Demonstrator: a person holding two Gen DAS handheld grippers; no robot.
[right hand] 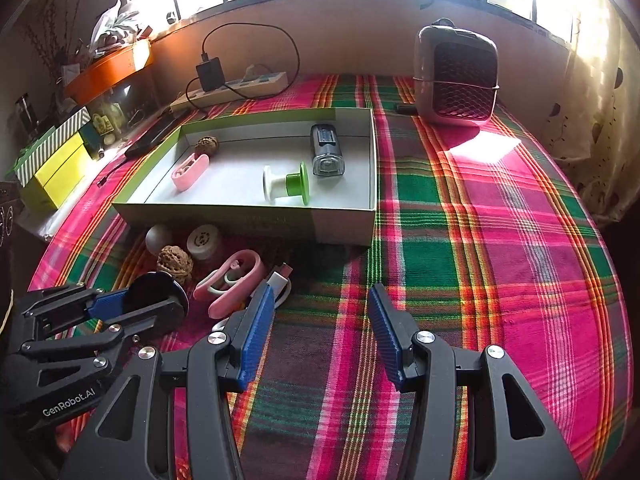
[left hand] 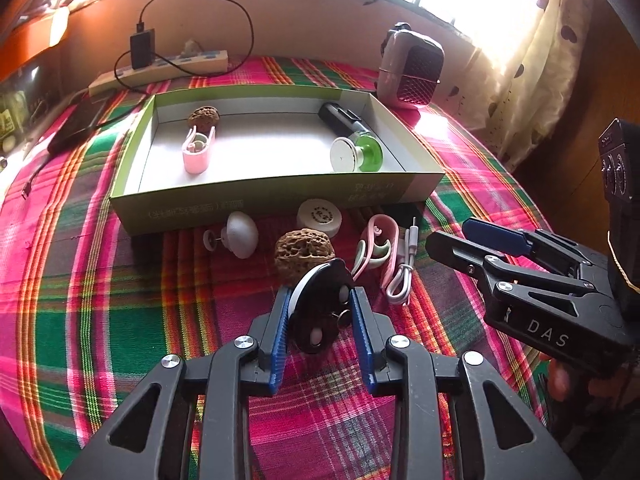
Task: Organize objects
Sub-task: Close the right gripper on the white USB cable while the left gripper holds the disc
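Disc's (left hand: 320,308) button face, left view only

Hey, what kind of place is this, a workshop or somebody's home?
Most likely a home: a table under a plaid cloth by a sunlit window with a curtain, a power strip with a charger plugged in, and a small heater-like appliance by the wall.

**Brand Marks on the Two Grippers**

White letters "DAS" are showing on the black body of the right gripper (left hand: 452,240), seen from the left wrist camera, off to that tool's right. "GenRobot.AI" is standing in white on the side of the left gripper (right hand: 132,300), lying to the lower left of the right tool's own fingers. Faint print is running along the near wall of the green box (left hand: 256,200), too blurred to read.
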